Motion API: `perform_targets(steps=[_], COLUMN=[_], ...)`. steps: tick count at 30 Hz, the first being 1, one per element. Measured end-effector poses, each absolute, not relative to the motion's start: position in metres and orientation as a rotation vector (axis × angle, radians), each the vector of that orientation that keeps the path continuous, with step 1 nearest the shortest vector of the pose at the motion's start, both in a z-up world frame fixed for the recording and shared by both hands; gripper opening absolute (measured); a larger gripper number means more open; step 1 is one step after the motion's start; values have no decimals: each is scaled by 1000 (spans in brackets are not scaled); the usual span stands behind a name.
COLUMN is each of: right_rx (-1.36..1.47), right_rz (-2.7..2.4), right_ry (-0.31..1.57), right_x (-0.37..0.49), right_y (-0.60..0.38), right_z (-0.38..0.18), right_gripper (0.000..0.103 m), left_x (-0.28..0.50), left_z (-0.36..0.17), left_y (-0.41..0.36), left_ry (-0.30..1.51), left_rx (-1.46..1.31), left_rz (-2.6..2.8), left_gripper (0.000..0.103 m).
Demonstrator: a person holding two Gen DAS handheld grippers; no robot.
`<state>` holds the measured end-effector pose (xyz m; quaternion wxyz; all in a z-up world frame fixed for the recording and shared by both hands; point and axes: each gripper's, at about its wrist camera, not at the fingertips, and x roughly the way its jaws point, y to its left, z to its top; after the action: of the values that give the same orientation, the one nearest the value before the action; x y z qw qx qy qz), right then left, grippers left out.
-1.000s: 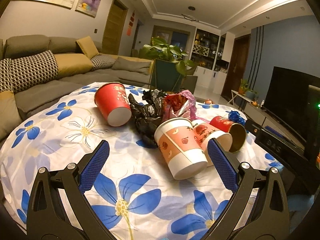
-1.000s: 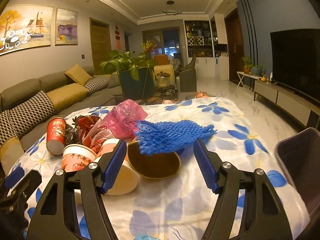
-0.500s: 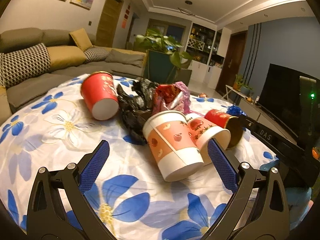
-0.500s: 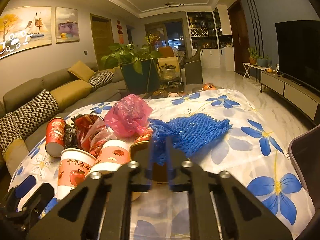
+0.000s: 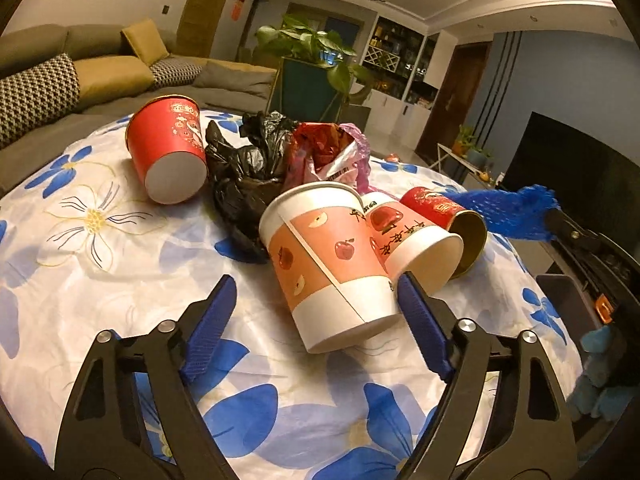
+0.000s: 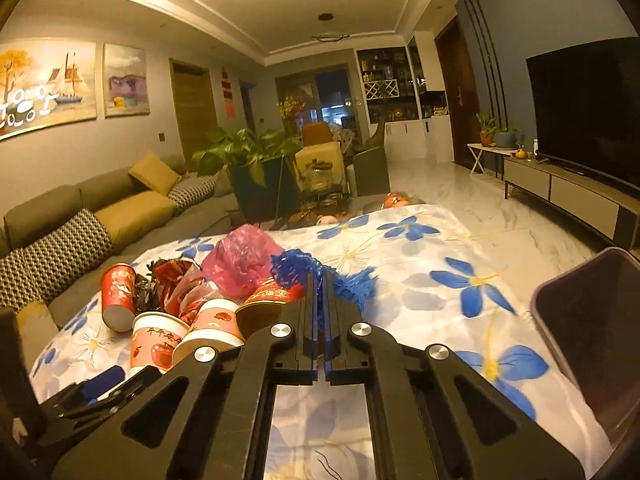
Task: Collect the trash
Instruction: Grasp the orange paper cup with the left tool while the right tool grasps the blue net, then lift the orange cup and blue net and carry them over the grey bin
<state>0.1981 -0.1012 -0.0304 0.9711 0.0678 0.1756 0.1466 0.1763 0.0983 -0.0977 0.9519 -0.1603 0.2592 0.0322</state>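
Right gripper (image 6: 319, 300) has its black jaws pressed together on a piece of blue foam mesh netting (image 6: 298, 266), which sticks out above and to either side of the blue pads, lifted off the worktop; from the left wrist camera the same netting (image 5: 510, 212) hangs in the air at the right, clamped at its far end. Left gripper (image 5: 314, 304) stands wide apart and empty, low over the worktop (image 5: 100, 264), which is covered by a white cloth printed with large blue flowers.

Between and just beyond its blue fingertips (image 5: 218, 300) lies a paper cup with a salmon-pink band printed with red apples (image 5: 328, 260), on its side, base toward the camera. A second apple-print paper cup (image 5: 412, 240) lies touching it on the right, with a column of red Chinese characters, too blurred to read. Behind that rests a red can with a gold interior (image 5: 452, 220), tipped over. A red paper cup with gold ornament (image 5: 168, 152) lies further left, beside a crumpled black plastic bag (image 5: 244, 176), a red snack wrapper with a white barcode label (image 5: 324, 152) and a pink plastic bag (image 6: 240, 260). A dark bin (image 6: 592, 328) stands at the worktop's right edge.
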Motion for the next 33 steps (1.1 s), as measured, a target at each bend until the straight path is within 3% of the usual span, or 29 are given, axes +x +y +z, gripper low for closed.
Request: perform_targets(steps=[3, 6, 33], right_rx=[152, 159, 158], right_rz=[297, 298, 273], right_ry=[353, 354, 256], right_x=[193, 187, 131], right_y=[-109, -113, -150], right_z=[-29, -29, -1], right_gripper=[3, 3, 3], left_x=[178, 181, 132], left_z=[-99, -101, -57], left_y=[97, 99, 77], left_ry=[536, 554, 434], left_rx=[-328, -346, -287], left_rz=[43, 24, 3], left_gripper=[70, 56, 56])
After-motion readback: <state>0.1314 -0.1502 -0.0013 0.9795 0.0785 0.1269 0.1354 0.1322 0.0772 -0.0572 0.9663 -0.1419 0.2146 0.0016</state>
